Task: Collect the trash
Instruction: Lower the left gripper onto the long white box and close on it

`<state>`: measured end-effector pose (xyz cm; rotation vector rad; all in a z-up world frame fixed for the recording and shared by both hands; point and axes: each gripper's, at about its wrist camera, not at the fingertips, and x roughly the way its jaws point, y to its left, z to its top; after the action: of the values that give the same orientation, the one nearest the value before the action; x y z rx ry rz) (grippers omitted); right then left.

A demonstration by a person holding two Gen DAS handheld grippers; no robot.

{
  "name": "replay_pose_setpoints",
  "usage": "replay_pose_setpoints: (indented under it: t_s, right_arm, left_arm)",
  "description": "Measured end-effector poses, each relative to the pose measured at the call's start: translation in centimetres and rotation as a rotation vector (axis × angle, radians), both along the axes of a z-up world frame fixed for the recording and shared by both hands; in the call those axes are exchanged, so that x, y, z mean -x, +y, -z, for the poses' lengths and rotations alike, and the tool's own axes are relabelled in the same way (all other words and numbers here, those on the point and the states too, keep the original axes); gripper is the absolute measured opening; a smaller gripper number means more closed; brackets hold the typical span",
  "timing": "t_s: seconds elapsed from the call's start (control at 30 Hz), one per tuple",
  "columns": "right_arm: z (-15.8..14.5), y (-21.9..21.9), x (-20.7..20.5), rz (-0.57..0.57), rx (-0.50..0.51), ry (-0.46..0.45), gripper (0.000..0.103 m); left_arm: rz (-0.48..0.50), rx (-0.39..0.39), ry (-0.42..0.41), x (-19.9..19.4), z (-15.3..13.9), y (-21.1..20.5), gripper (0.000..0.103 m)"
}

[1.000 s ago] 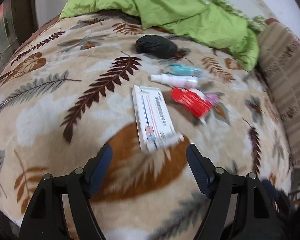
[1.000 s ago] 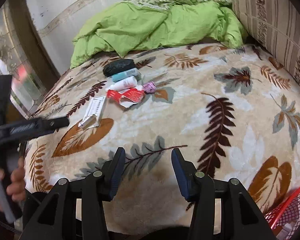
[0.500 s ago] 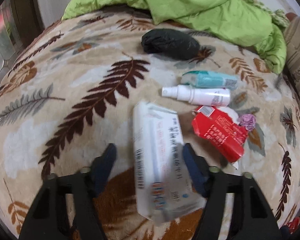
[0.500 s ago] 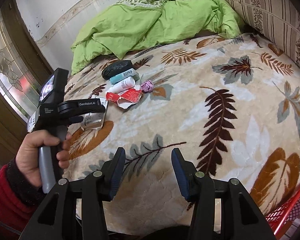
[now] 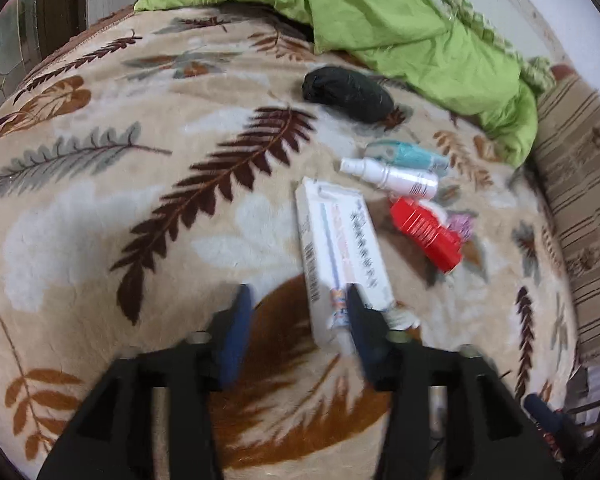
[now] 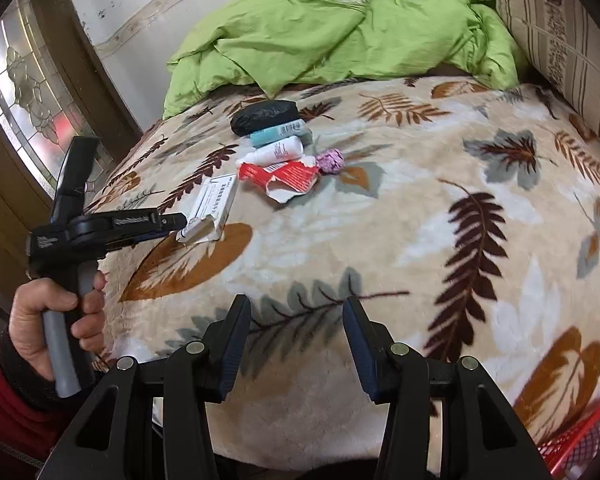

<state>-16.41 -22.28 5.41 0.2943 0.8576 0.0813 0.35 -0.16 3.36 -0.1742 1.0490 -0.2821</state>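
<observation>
The bed's blanket (image 6: 380, 240) looks plush and fleecy, matt. The green quilt (image 6: 320, 36) is thin, crinkled cloth. The white box (image 5: 340, 248) is smooth cardboard, the red wrapper (image 6: 284, 174) torn paper, the spray bottle (image 5: 396, 178) glossy plastic, the black bag (image 5: 348, 94) wrinkled plastic film.

In the left wrist view the left gripper (image 5: 298, 330) is smeared by motion, and the near end of the white carton (image 5: 342, 256) beside its right finger is blurred, so whether the opening jaws touch the carton cannot be told. Print on the carton is unreadable. Beyond the carton, the red wrapper (image 5: 426, 232) covers part of a small purple wad (image 5: 460, 224). In the right wrist view the red basket (image 6: 580, 436) is cut off at the lower right corner, and the sleeve (image 6: 4, 408) runs off the left edge.
</observation>
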Motion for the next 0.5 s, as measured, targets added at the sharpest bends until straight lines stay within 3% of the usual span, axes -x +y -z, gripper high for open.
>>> replay_pose_setpoints:
  t_s: [0.03, 0.13, 0.3, 0.5]
  right_arm:
    - [0.2, 0.0, 0.0, 0.008, 0.000, 0.004, 0.051]
    - [0.2, -0.2, 0.2, 0.025, -0.009, -0.001, 0.051]
    - [0.5, -1.1, 0.3, 0.056, -0.043, 0.007, 0.051]
    - [0.5, -1.0, 0.3, 0.052, -0.050, -0.001, 0.051]
  left_arm:
    - [0.003, -0.007, -0.009, 0.0, -0.2, -0.4, 0.071]
    - [0.032, -0.035, -0.006, -0.7, -0.3, -2.1, 0.078]
    - [-0.006, -0.190, 0.013, -2.4, 1.1, -4.7, 0.078]
    - [-0.029, -0.211, -0.015, -3.5, 2.1, -5.5, 0.079]
